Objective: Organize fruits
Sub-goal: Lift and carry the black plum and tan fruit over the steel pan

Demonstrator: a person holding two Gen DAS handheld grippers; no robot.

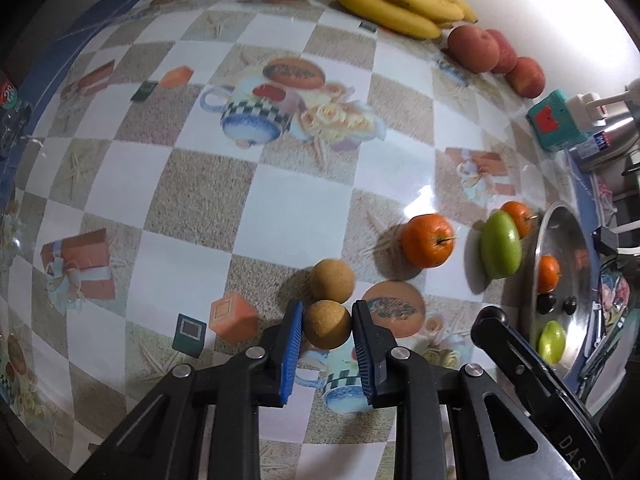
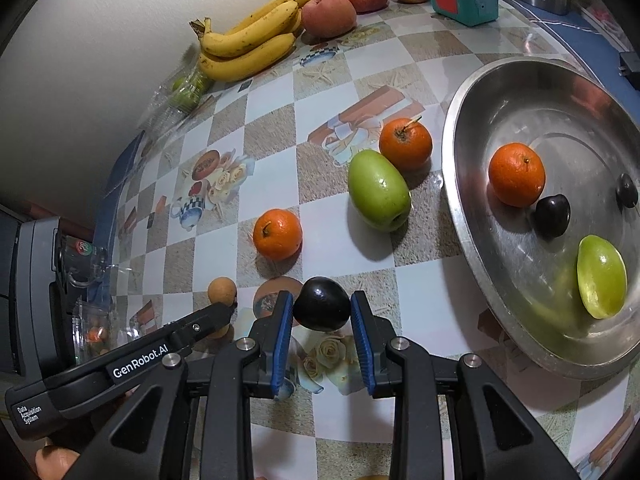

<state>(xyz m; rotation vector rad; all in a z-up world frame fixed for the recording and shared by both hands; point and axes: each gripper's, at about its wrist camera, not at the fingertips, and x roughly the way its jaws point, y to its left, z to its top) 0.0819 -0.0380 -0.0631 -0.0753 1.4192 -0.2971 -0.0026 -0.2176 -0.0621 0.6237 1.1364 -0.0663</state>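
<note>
Left gripper (image 1: 327, 330) pinches a tan round fruit (image 1: 327, 324) between blue pads, low over the checkered tablecloth (image 1: 280, 208); a second tan fruit (image 1: 332, 281) sits just behind it, touching or nearly so. Further right, right gripper (image 2: 322, 312) clamps a dark plum (image 2: 321, 304) just above the cloth. Loose orange (image 2: 277, 234) lies beyond it, then a green mango (image 2: 378, 192) touching another orange (image 2: 405, 144). Far right, steel tray (image 2: 472, 240) holds an orange (image 2: 517, 174), two dark plums (image 2: 553, 216), and a green mango (image 2: 601, 282). Along the back wall: bananas (image 2: 250, 46), then three red apples (image 2: 328, 14).
</note>
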